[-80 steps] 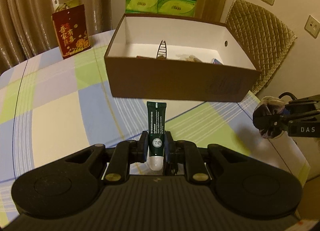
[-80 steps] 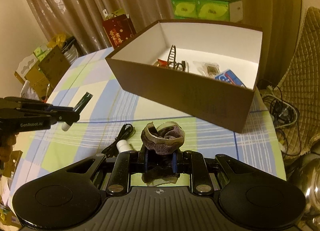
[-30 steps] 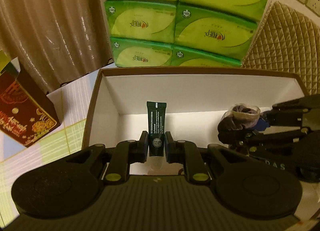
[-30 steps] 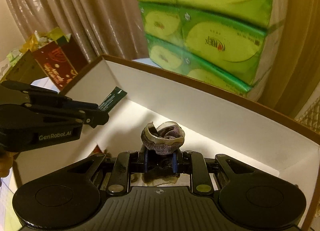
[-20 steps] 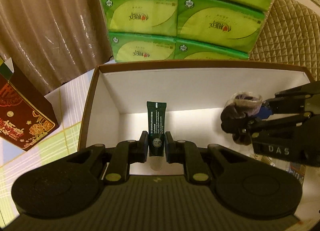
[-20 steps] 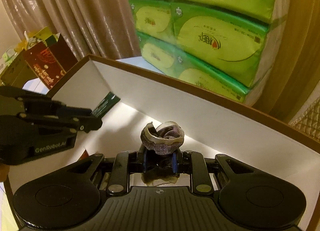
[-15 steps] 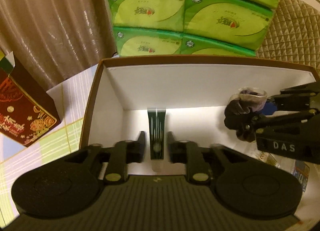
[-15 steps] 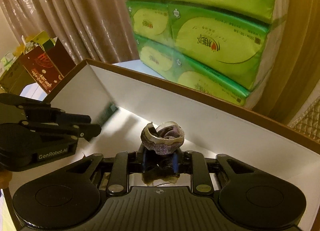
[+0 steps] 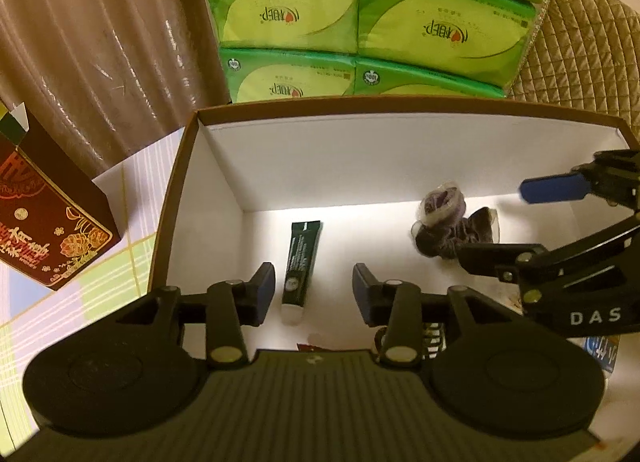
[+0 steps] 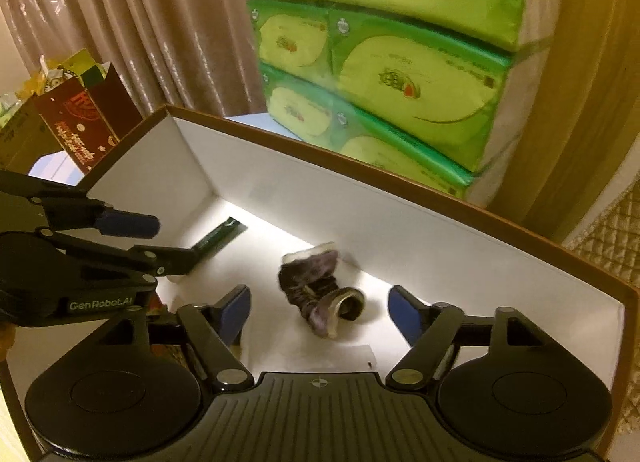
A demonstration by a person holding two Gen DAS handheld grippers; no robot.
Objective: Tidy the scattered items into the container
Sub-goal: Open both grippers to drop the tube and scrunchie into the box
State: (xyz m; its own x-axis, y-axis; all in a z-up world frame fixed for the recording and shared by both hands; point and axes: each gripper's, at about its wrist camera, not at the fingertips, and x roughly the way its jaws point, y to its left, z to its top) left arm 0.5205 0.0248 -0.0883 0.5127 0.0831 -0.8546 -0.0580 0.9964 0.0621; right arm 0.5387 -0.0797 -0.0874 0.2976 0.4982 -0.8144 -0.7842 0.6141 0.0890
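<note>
Nearest the left wrist camera, the left tongs (image 9: pixel 314 288) stand released, jaws spread wide over the open box (image 9: pixel 176 198), gripping nothing. Between and just beyond those jaws the dark green tube (image 9: pixel 301 267) lies flat on the white box floor. Its long axis runs straight away from the camera, white cap at the near end and flat crimped tail toward the far wall. From the right wrist view the same tube (image 10: pixel 218 238) shows only partly, behind the left tongs (image 10: pixel 168 248), slanting toward the box's far left corner.

The right tongs (image 10: pixel 318 312) are likewise released, blue-padded jaws wide apart above the box (image 10: pixel 480 258). Between them, on the floor, rests the rolled purple sock (image 10: pixel 320 296), apart from both pads. It lies on its side, its length slanting from the pale rolled opening near the camera to the cuff end by the far wall. In the left view the sock (image 9: pixel 448 228) sits right of the tube, well apart from it, just beyond the right tongs (image 9: pixel 516 222).

Other small items near the box's close wall are mostly hidden.

Beyond the box stand stacked green tissue packs (image 9: pixel 360 22). A red gift bag (image 9: pixel 48 230) stands to the left on the checked worktop (image 9: pixel 80 302), with a curtain (image 9: pixel 100 42) behind.
</note>
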